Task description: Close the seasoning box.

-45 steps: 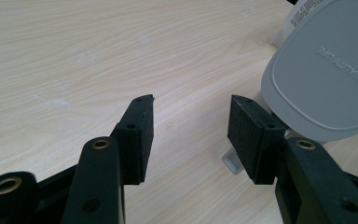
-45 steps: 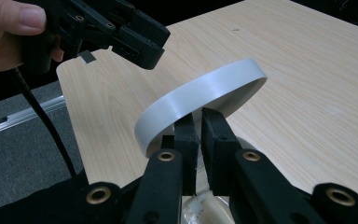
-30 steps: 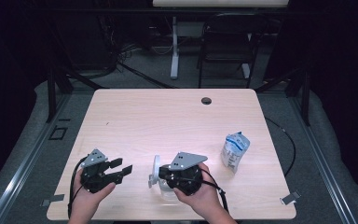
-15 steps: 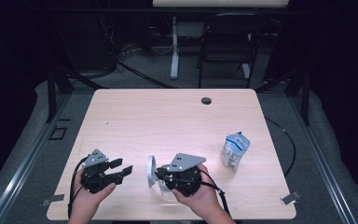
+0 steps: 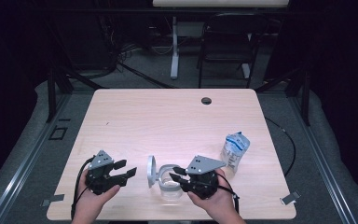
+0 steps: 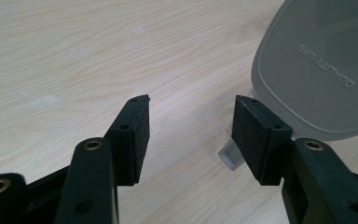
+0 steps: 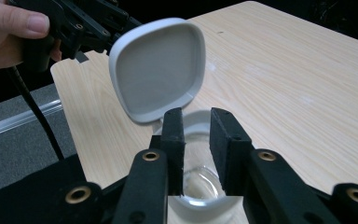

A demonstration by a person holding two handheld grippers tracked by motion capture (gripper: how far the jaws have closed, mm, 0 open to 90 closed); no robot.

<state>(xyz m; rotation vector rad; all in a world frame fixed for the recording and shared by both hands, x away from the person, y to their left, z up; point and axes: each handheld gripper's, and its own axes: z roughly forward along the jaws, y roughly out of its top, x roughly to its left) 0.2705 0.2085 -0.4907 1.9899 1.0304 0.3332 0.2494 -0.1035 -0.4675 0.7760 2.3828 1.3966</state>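
A clear container [image 5: 168,187] stands near the table's front edge, its grey hinged lid [image 5: 151,171] swung up on edge at its left side. My right gripper [image 5: 176,173] hovers over the container's mouth from the right. In the right gripper view its jaws [image 7: 196,116] have just been opening and stand narrowly open with nothing pinched between them; the lid [image 7: 156,67] rises just beyond and the container rim [image 7: 200,196] lies below. My left gripper [image 5: 128,169] is open, left of the lid. In the left gripper view its jaws [image 6: 191,109] hold nothing, and the lid's back [image 6: 321,60] is at the right.
A crumpled clear plastic bottle with a blue label [image 5: 235,150] stands right of my right hand. A dark cable hole [image 5: 206,100] sits near the table's [image 5: 168,121] far edge. Chair and stand legs are on the floor beyond.
The lid has gone from tilted to upright. My right gripper has drawn away to the right, uncovering the container, and its jaws have parted. The left gripper has stayed put.
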